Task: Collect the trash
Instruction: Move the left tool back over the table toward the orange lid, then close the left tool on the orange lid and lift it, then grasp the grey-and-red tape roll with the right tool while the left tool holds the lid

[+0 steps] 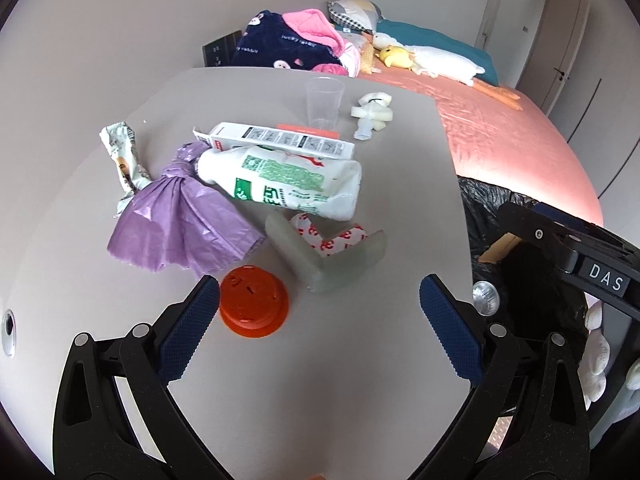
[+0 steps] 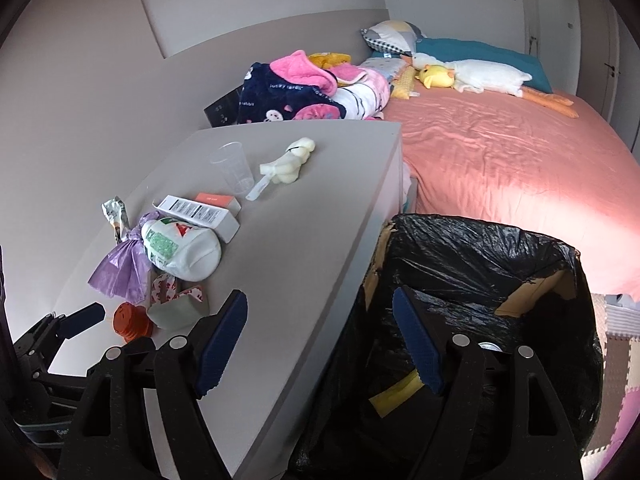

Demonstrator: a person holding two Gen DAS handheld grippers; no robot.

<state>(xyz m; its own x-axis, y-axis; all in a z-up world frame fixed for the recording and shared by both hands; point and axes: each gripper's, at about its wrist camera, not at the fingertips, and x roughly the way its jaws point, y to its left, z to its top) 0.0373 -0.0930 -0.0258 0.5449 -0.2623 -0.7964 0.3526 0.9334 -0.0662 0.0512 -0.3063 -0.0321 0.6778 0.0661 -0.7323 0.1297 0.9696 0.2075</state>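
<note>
Trash lies on a grey table: an orange lid, a grey-green corner guard, a white plastic bottle, a purple bag, a white carton, a clear cup and a crumpled wrapper. My left gripper is open and empty, its left finger beside the orange lid. My right gripper is open and empty, over the table's edge and the black-lined trash bin. The lid also shows in the right wrist view.
A bed with a pink sheet, blankets and plush toys stands behind the table. A white crumpled item lies at the table's far side. Foam floor mats lie right of the bin.
</note>
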